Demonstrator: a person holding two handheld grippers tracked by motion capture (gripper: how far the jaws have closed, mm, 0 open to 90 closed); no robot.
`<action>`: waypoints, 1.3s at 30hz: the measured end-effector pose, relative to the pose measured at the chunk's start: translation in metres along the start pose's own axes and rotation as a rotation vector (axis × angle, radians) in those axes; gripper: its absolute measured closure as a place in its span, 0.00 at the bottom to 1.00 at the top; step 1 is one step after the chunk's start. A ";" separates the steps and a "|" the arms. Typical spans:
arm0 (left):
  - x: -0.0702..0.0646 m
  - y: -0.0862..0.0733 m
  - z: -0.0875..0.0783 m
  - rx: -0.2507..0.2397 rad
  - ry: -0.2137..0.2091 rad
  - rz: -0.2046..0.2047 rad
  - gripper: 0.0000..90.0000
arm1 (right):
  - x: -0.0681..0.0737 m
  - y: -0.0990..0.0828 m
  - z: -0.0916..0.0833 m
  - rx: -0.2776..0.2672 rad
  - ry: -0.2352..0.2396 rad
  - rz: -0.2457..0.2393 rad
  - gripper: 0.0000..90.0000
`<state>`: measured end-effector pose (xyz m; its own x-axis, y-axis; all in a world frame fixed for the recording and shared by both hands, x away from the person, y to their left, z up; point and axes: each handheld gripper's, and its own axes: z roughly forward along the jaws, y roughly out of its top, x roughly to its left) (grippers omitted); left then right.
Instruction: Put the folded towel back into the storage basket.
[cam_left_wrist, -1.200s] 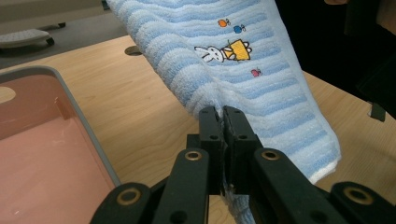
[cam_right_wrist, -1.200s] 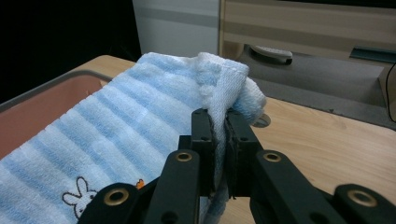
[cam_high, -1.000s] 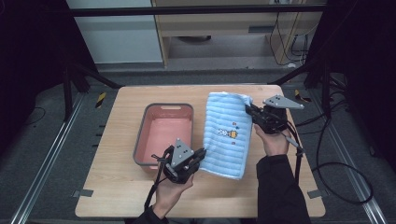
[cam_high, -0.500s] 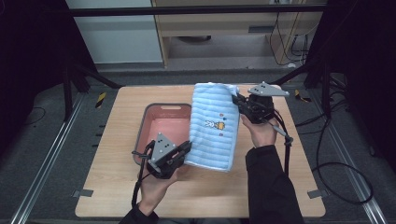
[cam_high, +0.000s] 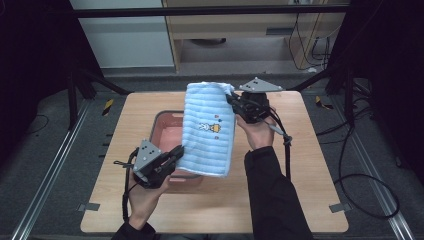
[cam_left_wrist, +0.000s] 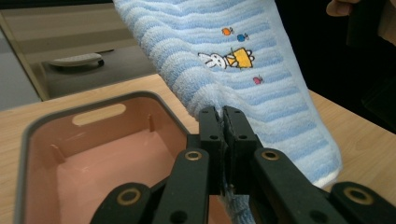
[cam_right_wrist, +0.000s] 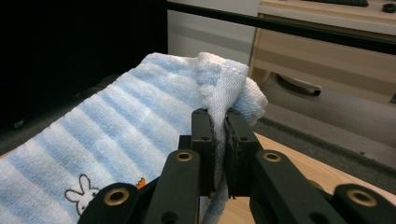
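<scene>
Both tongs, left (cam_high: 176, 154) & right (cam_high: 234, 101), clamped on towel (cam_high: 209, 131) corners; spread flat over pink bin (cam_high: 161, 120), prob. to lower in.

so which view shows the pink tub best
The left gripper view: the pink tub sits close, showing its rim, handle slot and bare inside. The high view has the tub small and half hidden under the towel. The right gripper view looks along the towel instead.

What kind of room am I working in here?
Probably a lab or recording workshop: a wooden table framed by black metal rails, loose cables on a grey floor, and office cabinets behind.
</scene>
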<state>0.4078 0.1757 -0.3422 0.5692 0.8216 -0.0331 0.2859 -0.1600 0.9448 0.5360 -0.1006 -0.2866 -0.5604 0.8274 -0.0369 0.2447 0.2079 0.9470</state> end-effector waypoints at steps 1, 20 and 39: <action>0.003 0.001 -0.002 -0.004 0.004 -0.003 0.97 | 0.003 0.002 0.002 -0.004 0.001 -0.005 0.93; 0.045 -0.005 -0.019 -0.001 0.078 -0.046 0.97 | 0.033 0.015 0.055 -0.001 0.068 -0.006 0.93; 0.072 -0.025 -0.004 0.054 0.122 -0.066 0.97 | 0.045 0.005 0.099 0.031 0.078 -0.023 0.93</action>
<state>0.4380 0.2410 -0.3672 0.4510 0.8910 -0.0516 0.3622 -0.1299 0.9230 0.5902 -0.0104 -0.3154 -0.6256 0.7795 -0.0330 0.2547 0.2440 0.9357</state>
